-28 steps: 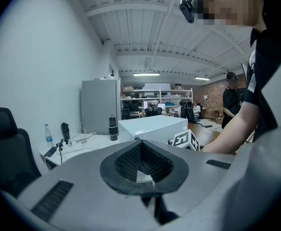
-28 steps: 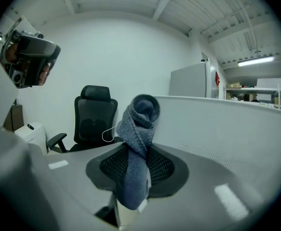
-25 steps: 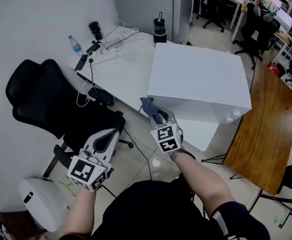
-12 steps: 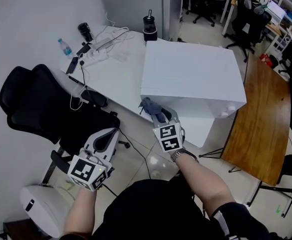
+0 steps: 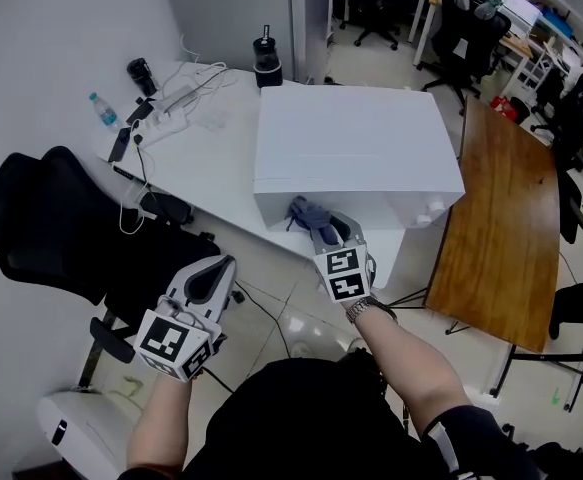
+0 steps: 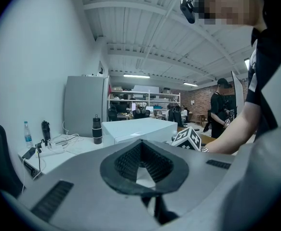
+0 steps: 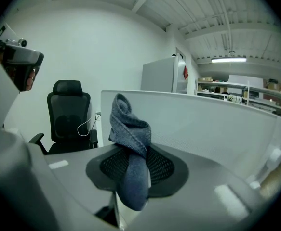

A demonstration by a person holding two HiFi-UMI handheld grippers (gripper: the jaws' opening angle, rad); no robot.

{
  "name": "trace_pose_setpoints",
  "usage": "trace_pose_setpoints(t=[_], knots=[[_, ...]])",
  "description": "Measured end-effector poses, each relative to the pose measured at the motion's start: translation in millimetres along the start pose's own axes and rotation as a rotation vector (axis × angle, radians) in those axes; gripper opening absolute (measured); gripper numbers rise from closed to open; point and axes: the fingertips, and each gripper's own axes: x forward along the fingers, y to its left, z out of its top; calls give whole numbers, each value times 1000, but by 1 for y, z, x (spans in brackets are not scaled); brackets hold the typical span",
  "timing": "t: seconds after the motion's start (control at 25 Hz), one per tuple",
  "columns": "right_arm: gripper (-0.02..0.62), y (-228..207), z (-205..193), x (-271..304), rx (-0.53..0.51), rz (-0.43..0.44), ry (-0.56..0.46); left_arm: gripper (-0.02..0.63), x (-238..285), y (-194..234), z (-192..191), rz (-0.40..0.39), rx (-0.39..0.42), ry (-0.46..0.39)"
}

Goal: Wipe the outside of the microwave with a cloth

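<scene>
one cloth, just short of the near face

one gripper carries the job: the right gripper [image 5: 323, 230] has its jaws partly closed on a bunched grey cloth [image 5: 307, 213]. it pinches the cloth low down, and the free end sticks out beyond the tips. the left gripper [image 5: 214, 271] has its jaws fully together on nothing. it hangs at about seven o'clock from the microwave [image 5: 356, 138], well apart from it, beside the chair [image 5: 41, 228].

the microwave sits on the white desk [image 5: 196, 153], at its near end. in the head view it lies at twelve o'clock from the right gripper's tips, just beyond the cloth. i cannot tell whether the cloth touches the near face. the box's long axis runs roughly nine to three. the face turned to six o'clock, toward the person, seems to be the front, judging by small knobs near its three o'clock end. the cloth's long axis runs along the jaws and points between eleven and twelve o'clock at that face, near its nine o'clock end.

in the right gripper view the cloth [image 7: 130, 143] rises upright out of the jaws, and the white face fills the view behind it.

my judgement: the right hand is nearer by far, so the coming move is a short push toward twelve, then a sweep toward three along the long axis.
</scene>
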Motion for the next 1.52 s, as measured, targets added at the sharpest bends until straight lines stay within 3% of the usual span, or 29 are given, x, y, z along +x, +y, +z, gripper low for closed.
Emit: trace_pose_setpoints(t=[0.72, 1.24, 1.52], knots=[[103, -134, -52, -69, 131, -199, 49, 5, 56, -77, 12, -101, 35, 16], [103, -209, -79, -109, 193, -249, 69, 5, 89, -130, 28, -100, 57, 35], [103, -223, -88, -124, 160, -225, 75, 5, 100, -155, 33, -93, 65, 37]])
